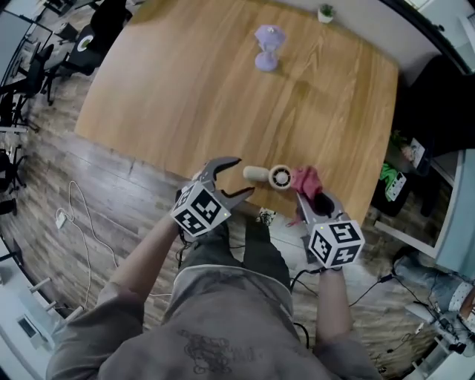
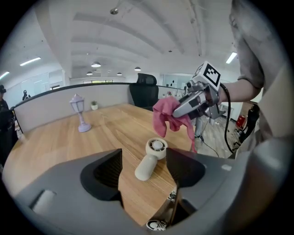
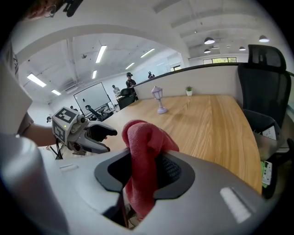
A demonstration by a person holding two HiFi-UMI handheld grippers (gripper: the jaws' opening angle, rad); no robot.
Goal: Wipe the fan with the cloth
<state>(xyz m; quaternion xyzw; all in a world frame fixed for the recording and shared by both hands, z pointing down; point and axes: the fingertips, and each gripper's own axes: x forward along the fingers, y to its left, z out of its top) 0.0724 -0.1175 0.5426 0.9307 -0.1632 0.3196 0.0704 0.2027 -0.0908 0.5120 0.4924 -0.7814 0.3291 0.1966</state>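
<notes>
A small cream hand fan (image 1: 271, 176) (image 2: 151, 159) lies on its side near the front edge of the wooden table (image 1: 223, 96), its round head toward my right. My right gripper (image 1: 312, 194) (image 3: 144, 172) is shut on a pink-red cloth (image 1: 305, 179) (image 3: 142, 156) (image 2: 171, 114), held just right of the fan head and slightly above the table. My left gripper (image 1: 236, 177) (image 2: 144, 172) is open, its jaws standing on either side of the fan's handle end without closing on it.
A lilac lamp-shaped ornament (image 1: 268, 47) (image 2: 79, 112) (image 3: 159, 99) stands at the far side of the table, with a tiny potted plant (image 1: 326, 12) behind it. Black office chairs (image 3: 262, 87) stand around the table. Cables lie on the wood-pattern floor (image 1: 82, 215).
</notes>
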